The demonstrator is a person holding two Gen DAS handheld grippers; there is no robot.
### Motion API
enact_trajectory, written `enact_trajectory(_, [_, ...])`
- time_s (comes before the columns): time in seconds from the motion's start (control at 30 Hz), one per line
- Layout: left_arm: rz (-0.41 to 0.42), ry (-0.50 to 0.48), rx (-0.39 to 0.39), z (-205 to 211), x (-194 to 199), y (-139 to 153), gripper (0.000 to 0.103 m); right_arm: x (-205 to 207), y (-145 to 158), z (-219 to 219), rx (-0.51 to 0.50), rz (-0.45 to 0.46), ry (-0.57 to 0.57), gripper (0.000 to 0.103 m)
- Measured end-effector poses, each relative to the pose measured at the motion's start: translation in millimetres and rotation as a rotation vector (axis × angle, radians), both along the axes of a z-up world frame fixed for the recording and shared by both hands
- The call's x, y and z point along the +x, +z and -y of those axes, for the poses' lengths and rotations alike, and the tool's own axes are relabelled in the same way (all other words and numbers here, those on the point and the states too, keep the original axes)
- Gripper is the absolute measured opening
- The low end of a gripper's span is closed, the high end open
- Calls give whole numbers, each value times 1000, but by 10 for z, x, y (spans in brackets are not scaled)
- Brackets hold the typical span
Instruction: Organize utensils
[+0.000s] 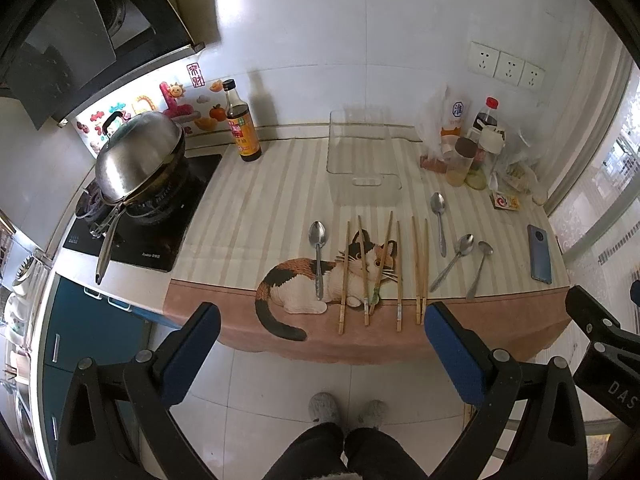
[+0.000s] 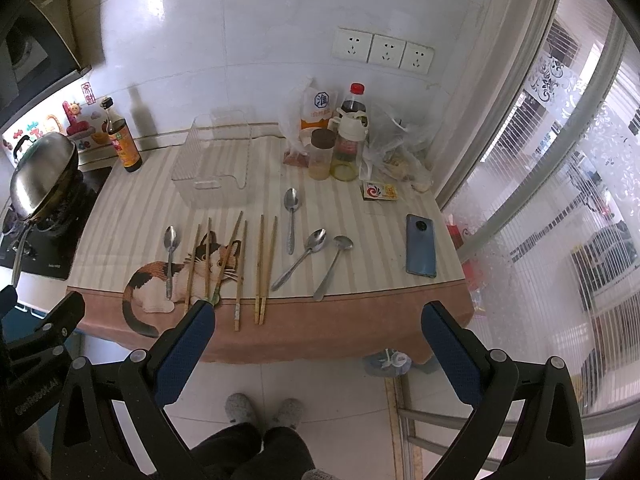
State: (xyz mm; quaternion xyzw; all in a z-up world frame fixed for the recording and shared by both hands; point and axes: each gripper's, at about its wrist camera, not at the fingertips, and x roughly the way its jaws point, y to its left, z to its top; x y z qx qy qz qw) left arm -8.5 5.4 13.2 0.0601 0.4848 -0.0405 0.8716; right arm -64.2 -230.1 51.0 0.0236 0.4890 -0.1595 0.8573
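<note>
Several wooden chopsticks (image 1: 380, 272) (image 2: 236, 268) lie side by side near the front edge of the cat-print cloth (image 1: 248, 208) (image 2: 380, 328). One steel spoon (image 1: 318, 256) (image 2: 170, 256) lies left of them. Three spoons (image 1: 452, 256) (image 2: 304, 252) lie to their right. A clear plastic bin (image 1: 362, 160) (image 2: 214, 160) stands empty behind them. My left gripper (image 1: 320, 322) is open and empty, held back from the table's front edge. My right gripper (image 2: 318, 320) is open and empty, also short of the edge.
A lidded wok (image 1: 138, 160) sits on the stove at left. A dark sauce bottle (image 1: 242, 128) (image 2: 122, 140) stands near the wall. Bottles, jars and bags (image 1: 472, 148) (image 2: 340, 148) crowd the back right. A blue phone (image 1: 540, 254) (image 2: 420, 246) lies at right.
</note>
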Motion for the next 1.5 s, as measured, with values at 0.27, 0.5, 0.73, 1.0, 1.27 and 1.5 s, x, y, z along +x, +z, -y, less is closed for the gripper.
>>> enact_trajectory(0.27, [3, 3, -1, 14, -1, -1, 103, -46, 47, -45, -8, 1, -6, 103])
enact_trajectory(0.5, [5, 2, -3, 15, 5, 21, 103, -29, 82, -61, -16, 5, -8, 103])
enact_trajectory(0.73, [5, 4, -6, 14, 21, 51, 103, -25, 87, -69, -17, 8, -7, 103])
enact_trajectory(1.0, [8, 2, -7, 12, 14, 57, 103, -19, 93, -74, -18, 11, -6, 103])
enact_trajectory(1.27, [11, 3, -8, 6, 4, 48, 103, -21, 94, -70, -17, 13, -6, 103])
enact_trajectory(1.5, [13, 2, -8, 2, -1, 53, 103, -28, 91, -69, -15, 14, -6, 103])
